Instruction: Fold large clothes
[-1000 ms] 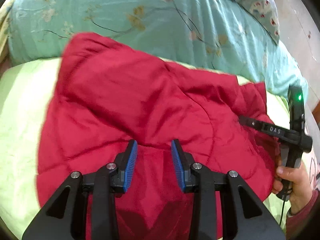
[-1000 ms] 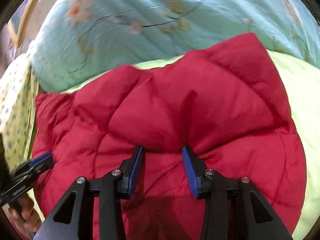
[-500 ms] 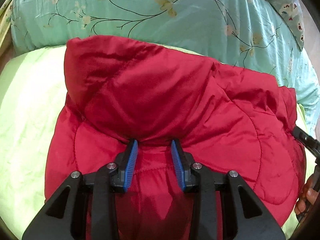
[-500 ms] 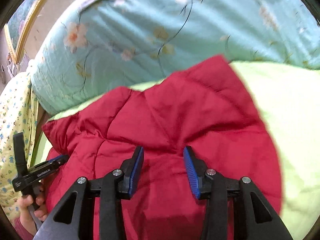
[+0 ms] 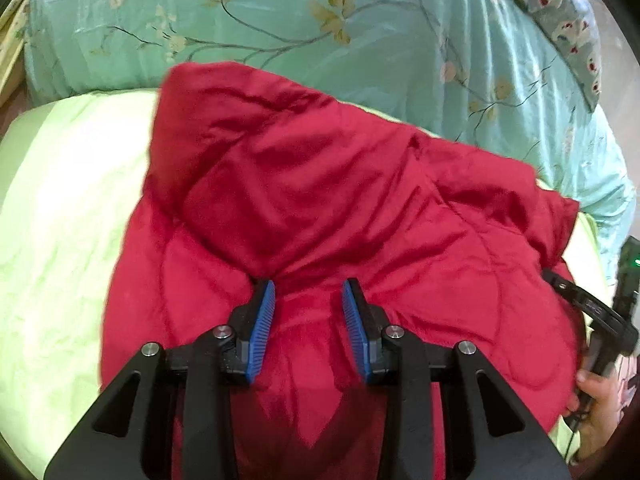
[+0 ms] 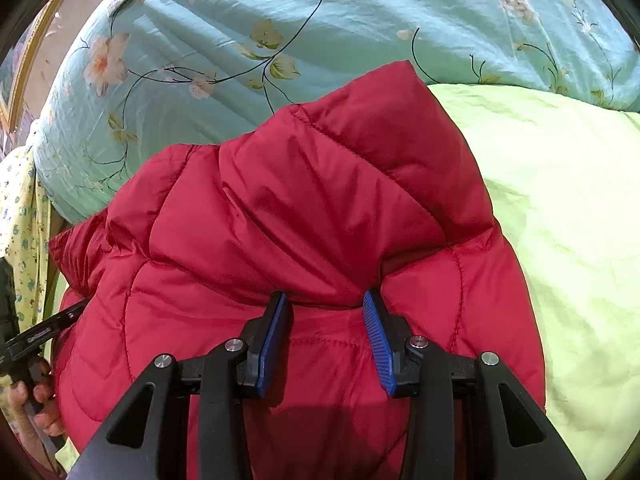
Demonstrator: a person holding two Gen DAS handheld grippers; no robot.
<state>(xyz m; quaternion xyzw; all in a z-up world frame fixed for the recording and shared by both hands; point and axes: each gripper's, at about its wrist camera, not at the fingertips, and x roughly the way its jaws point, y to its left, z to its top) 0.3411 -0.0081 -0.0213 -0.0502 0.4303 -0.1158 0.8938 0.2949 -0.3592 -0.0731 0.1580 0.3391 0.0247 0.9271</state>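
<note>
The bed point(image 5: 60, 216), under its pale green sheet, fills the lower ground in both views, and across its far side lies a big teal floral quilt point(image 5: 304, 28), bunched up like a wall right behind the garment. On the sheet sits the red quilted jacket point(image 5: 320, 220), bulky and already doubled over: a thick folded flap rides on top of the lower layer, its crease running side to side in front of both claws. In the right wrist view the jacket point(image 6: 288, 216) spreads wide across the frame, its upper corner poking toward the quilt and touching it, so its long axis looks to run left to right, though the fisheye makes that hard to swear to. A patterned grey pillow point(image 5: 560, 20) peeks in at the far corner, and a yellow flowered cloth point(image 6: 20, 216) hangs at the bed's edge. Now the left claw point(image 5: 308, 300): blue pads spread apart, hovering right at the fold line with red fabric beneath and between them, not pinched. The right claw point(image 6: 326, 312), same story, pads wide apart at the edge of the flap, clamped on nothing. Off to the side, the person's right hand point(image 5: 596, 396) grips its handle beside the jacket's end.
</note>
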